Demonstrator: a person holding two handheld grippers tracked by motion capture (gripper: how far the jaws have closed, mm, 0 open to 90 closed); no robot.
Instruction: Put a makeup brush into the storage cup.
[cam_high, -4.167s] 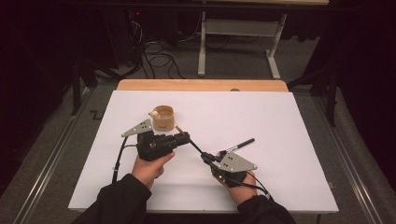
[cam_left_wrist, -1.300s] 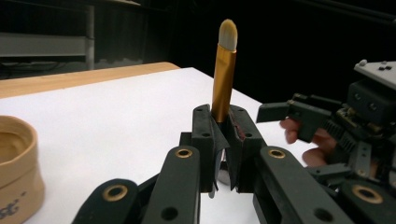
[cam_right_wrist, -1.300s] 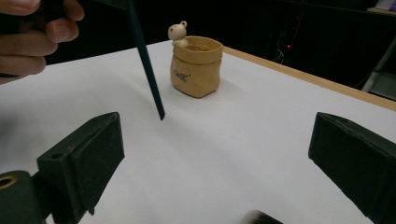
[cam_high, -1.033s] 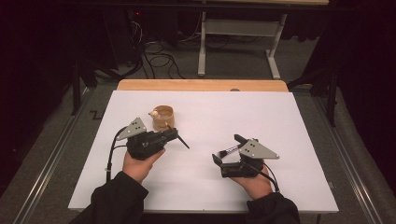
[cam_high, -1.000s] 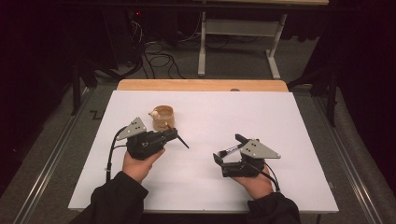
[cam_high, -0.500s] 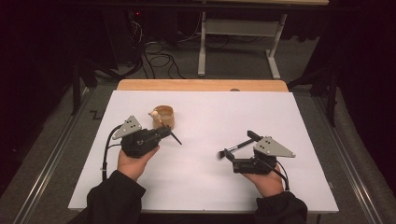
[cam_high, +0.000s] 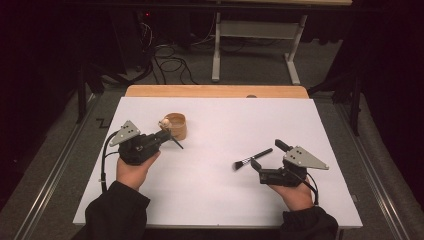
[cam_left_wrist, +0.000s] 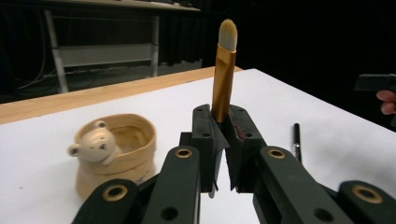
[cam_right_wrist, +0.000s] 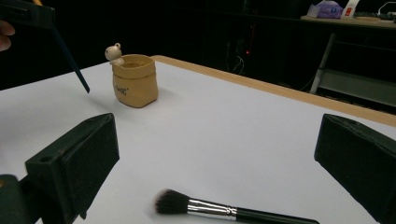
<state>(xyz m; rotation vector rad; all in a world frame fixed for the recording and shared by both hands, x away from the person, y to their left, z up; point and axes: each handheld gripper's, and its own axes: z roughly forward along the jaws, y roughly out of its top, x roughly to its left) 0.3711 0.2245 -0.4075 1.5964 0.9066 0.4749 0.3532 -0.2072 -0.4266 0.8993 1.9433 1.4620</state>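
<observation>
Altogether: two brushes (cam_high: 253, 158), one bear pot (cam_high: 175, 126), two grippers (cam_high: 150, 142).

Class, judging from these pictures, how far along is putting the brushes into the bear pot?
Done: nothing sits in the bear pot. In hand: the left gripper clamps the gold brush. Left: the black brush lies on the table, the right gripper open behind it.

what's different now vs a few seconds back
The two hands have drawn apart. The right gripper let go of the black brush, which now lies on the white table in front of its open jaws. The left gripper pulled back left, still clamped on the gold brush. The bear pot stayed put.
</observation>
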